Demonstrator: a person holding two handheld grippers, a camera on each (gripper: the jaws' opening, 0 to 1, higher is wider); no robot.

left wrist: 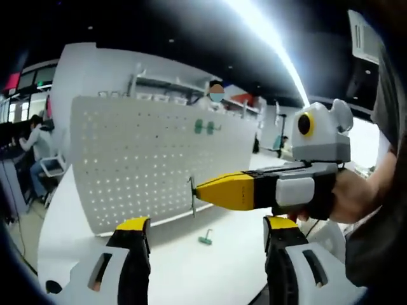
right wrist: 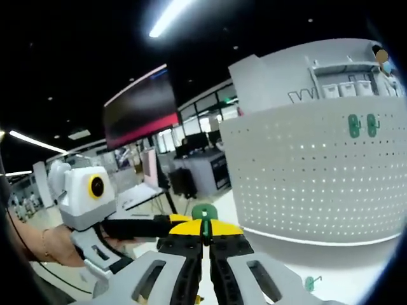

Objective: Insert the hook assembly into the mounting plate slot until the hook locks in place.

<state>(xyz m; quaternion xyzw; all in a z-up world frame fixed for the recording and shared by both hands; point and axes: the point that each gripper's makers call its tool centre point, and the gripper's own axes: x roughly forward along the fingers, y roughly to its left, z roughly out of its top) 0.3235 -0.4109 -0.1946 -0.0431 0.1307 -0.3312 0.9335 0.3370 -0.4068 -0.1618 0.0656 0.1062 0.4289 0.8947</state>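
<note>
A white perforated mounting plate [left wrist: 146, 162] [right wrist: 318, 171] stands upright on the white table. Two green hooks [left wrist: 205, 127] [right wrist: 361, 125] hang near its upper edge. My right gripper [right wrist: 205, 234] is shut on a small green hook assembly [right wrist: 205, 213]. In the left gripper view the right gripper [left wrist: 198, 192] comes in from the right, its yellow tip holding the hook [left wrist: 193, 197] just in front of the plate's lower right area. My left gripper [left wrist: 206, 223] stands wide open with nothing between its jaws, below the right one. It appears at the left of the right gripper view [right wrist: 170, 222].
A spare green hook [left wrist: 205, 239] [right wrist: 310, 283] lies on the table [left wrist: 191, 273] in front of the plate. A hand [left wrist: 356, 197] holds the right gripper. Desks, screens and people are in the room behind; a seated person [left wrist: 32, 136] is at far left.
</note>
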